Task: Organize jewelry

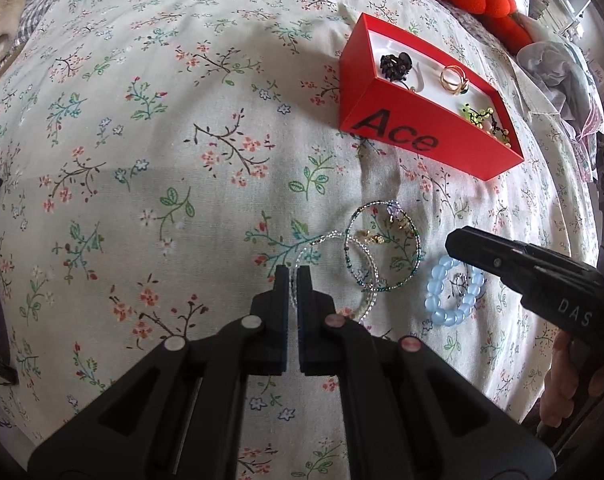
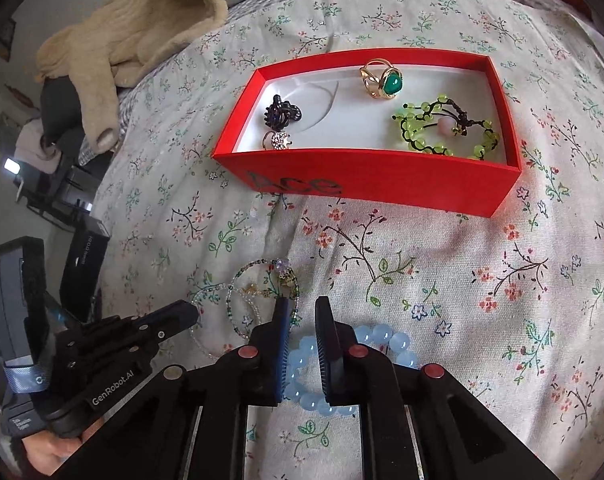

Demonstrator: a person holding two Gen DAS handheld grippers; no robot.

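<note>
The red box [image 2: 365,176] sits open on the bed [image 1: 182,160] so the jewelry can go inside, and a green ring [image 2: 383,80] and a green bead bracelet [image 2: 445,128] already lie in it. The left hand-held gripper [image 1: 293,280] is pinched tight on the clear bead bracelet [image 1: 333,264], probably to carry it to the box. The right hand-held gripper [image 2: 302,320] is open a little over the blue bead bracelet [image 2: 341,368], with the beads between its fingers but not squeezed.
</note>
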